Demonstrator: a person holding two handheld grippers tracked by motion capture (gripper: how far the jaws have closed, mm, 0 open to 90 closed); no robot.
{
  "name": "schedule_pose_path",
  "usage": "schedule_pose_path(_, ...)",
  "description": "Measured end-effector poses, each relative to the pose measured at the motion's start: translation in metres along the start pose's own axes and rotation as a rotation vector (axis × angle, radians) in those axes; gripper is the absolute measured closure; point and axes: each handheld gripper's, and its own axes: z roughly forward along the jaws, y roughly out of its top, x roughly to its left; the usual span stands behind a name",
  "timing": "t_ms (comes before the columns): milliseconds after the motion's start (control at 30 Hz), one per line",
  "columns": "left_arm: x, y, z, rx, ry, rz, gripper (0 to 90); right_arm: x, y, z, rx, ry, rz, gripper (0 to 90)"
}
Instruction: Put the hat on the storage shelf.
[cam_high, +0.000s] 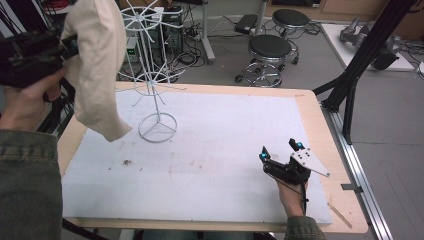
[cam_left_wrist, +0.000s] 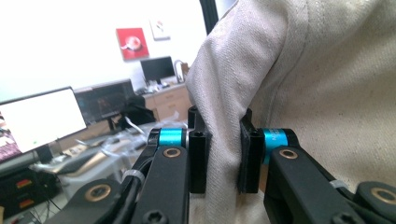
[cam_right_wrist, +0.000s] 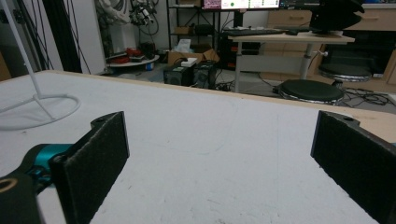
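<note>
Cloth (cam_high: 97, 65) hangs from my left gripper (cam_high: 70, 49), held high at the far left of the scene, above the left edge of the counter (cam_high: 310, 107). In the left gripper view my fingers (cam_left_wrist: 198, 156) are clamped on a fold of the beige fabric (cam_left_wrist: 299, 84), pinching it tight, with the rest of it bulging up and to the right of them. The cloth's long axis runs nearly straight down, and its lower end dangles just over the white mat near the round base of the wire rack (cam_high: 156, 75). That rack stands just to the right of the cloth, its spoked arms spreading at the top beside the fabric's upper part. I judge the coming move turns on this: the rack's top lies rightward of my left fingers and close by, so the left hand is far better placed to carry the cloth across onto it. My right gripper (cam_high: 280, 150) rests low at the near right of the counter, well apart from both, its fingers (cam_right_wrist: 95, 158) standing wide apart with nothing between them.
</note>
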Motion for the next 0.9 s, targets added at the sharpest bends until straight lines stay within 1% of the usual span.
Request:
schedule_pose_path(67, 0.009, 0.004, 0.001, 0.000, 0.025, 0.005, 78.1, 0.000, 0.000, 0.000, 0.004, 0.000, -0.007, 3.2)
schedule_pose_path(233, 0.029, 0.010, 0.008, 0.029, 0.104, 0.006, 78.1, -0.001, 0.000, -0.002, 0.003, -0.003, -0.015, 3.2)
schedule_pose_path(400, 0.047, 0.007, 0.015, 0.056, 0.177, -0.015, 78.1, -0.004, 0.001, -0.004, 0.001, -0.012, -0.005, 3.2)
schedule_pose_path(500, 0.054, 0.001, 0.020, 0.078, 0.202, -0.026, 78.1, -0.006, 0.002, -0.005, -0.006, -0.021, -0.005, 3.2)
schedule_pose_path(600, 0.058, -0.005, 0.027, 0.106, 0.213, -0.023, 77.8, -0.007, 0.002, -0.006, -0.006, -0.027, -0.003, 3.2)
schedule_pose_path(733, 0.061, -0.011, 0.037, 0.134, 0.238, -0.018, 77.1, -0.008, 0.001, -0.005, 0.000, -0.029, -0.003, 3.2)
schedule_pose_path(800, 0.061, -0.013, 0.041, 0.156, 0.247, -0.003, 77.1, -0.007, 0.001, -0.005, 0.000, -0.024, -0.007, 3.2)
schedule_pose_path(900, 0.061, -0.015, 0.045, 0.161, 0.252, -0.001, 76.7, -0.007, 0.001, -0.005, 0.000, -0.021, -0.005, 3.1)
